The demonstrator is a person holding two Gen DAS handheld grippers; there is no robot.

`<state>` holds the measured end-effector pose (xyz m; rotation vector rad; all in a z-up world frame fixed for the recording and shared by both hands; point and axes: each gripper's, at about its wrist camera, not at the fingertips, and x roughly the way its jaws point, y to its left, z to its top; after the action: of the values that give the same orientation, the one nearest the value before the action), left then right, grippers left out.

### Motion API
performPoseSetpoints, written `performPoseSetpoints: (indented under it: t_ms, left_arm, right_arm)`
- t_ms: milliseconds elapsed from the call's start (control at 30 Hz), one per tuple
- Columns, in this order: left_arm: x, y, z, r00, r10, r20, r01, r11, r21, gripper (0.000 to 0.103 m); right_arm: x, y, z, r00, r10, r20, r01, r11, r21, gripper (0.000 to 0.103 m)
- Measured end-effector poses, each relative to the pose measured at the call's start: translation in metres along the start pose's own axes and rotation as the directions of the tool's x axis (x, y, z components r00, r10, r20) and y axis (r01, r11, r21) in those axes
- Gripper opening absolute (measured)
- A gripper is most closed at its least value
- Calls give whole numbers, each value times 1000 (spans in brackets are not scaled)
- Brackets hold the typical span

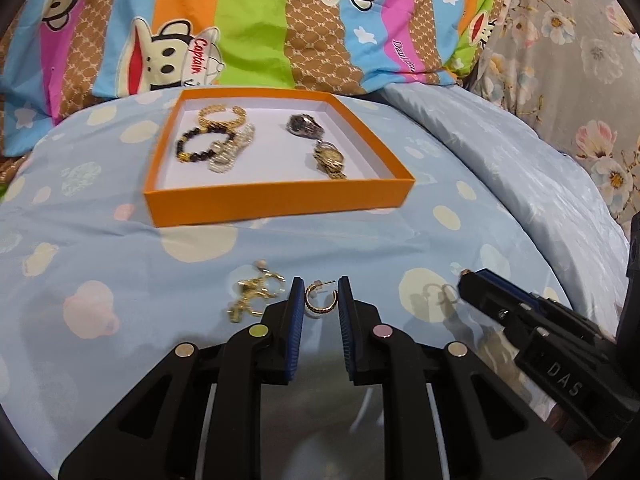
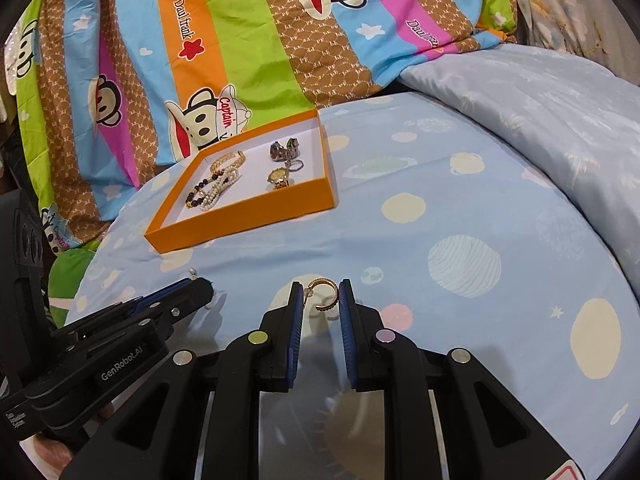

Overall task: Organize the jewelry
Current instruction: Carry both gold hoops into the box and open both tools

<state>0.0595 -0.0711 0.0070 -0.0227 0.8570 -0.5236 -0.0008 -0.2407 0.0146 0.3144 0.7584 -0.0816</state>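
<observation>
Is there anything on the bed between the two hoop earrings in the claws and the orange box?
Nothing visible. Between each hoop earring and the orange box lies only bare bedsheet. The gold charm cluster sits off to the side.

Left tool [image 1: 320, 300] nearly closed, right tool [image 2: 320, 298] nearly closed, both angled down

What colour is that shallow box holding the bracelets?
Orange outside, white inside: the shallow cardboard box shows best in the left wrist view.
</observation>
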Motion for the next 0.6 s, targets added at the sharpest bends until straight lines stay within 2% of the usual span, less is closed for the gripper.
performPoseSetpoints:
  t_ms: [100, 367, 467, 600]
  left_arm:
    - [-9, 13, 8, 999, 30, 31, -30, 999, -13, 16]
    - [-16, 49, 55, 988, 85, 129, -78, 995, -55, 16]
    - [-8, 55, 73, 983, 89, 163, -80, 995, -61, 16]
    - [15, 57, 83, 984, 89, 153, -81, 995, -58, 16]
  right_arm:
    - [0, 7, 8, 1000, 9, 11, -9, 1000, -15, 17]
    - [18, 44, 56, 995, 72, 66, -65, 994, -92, 17]
    - [33, 56, 72, 994, 81, 76, -72, 992, -107, 17]
    - [62, 70, 85, 995, 82, 60, -74, 989, -125, 17]
